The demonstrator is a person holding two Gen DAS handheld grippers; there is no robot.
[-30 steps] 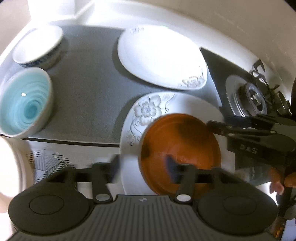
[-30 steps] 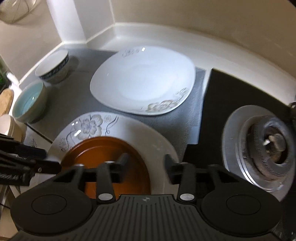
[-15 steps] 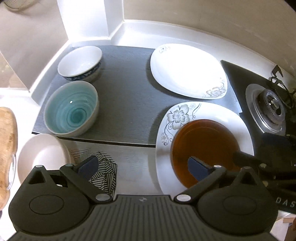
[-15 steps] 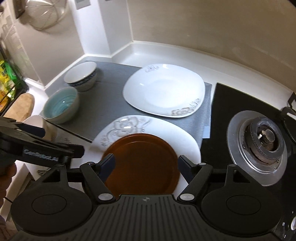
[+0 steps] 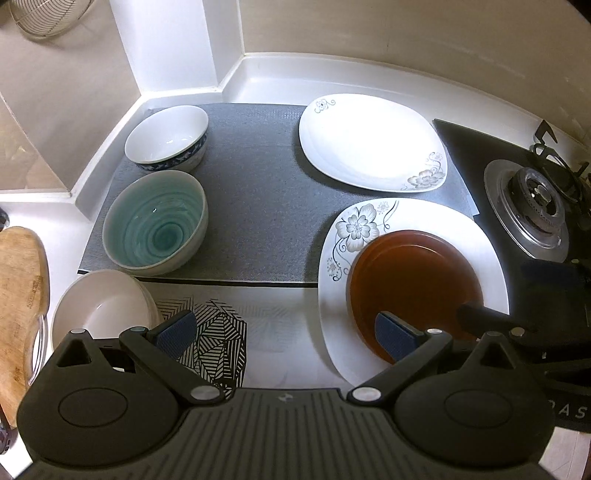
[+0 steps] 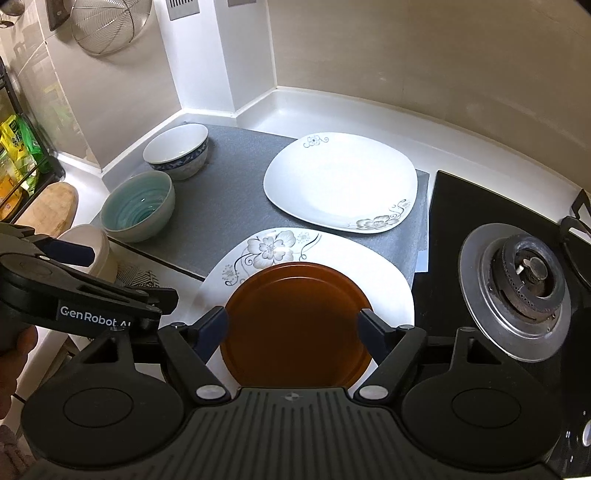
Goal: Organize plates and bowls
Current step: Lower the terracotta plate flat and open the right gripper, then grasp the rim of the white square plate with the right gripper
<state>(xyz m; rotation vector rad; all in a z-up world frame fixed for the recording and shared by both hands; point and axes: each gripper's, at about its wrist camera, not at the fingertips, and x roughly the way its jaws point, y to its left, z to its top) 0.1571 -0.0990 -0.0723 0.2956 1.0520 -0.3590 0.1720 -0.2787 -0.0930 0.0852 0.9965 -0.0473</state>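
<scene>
- White kitchen counter (image 5: 280, 79) fills a corner, with one grey mat (image 5: 258, 192) spread over it and one black gas hob (image 6: 480, 206) on its right side.
- Three plates show: one white floral plate (image 5: 369, 144) at the back of the mat, a second floral plate (image 5: 373, 229) nearer, half on the mat, and one brown plate (image 6: 295, 325) resting on that second one.
- Three bowls stand in a line on the left: one white bowl with a blue band (image 5: 168, 138) at the back, one teal bowl (image 5: 155, 218) just in front of it, both on the mat, and one cream bowl (image 5: 99, 310) nearest, off the mat.
- One wooden board (image 5: 20, 295) lies at the far left edge.
- One wire strainer (image 6: 107, 26) hangs on the wall.
- Left gripper (image 5: 284, 332) hangs above the counter with its jaws spread wide, nothing between them.
- Right gripper (image 6: 291, 328) hovers over the brown plate, jaws apart and clear of its rim, gripping nothing.
</scene>
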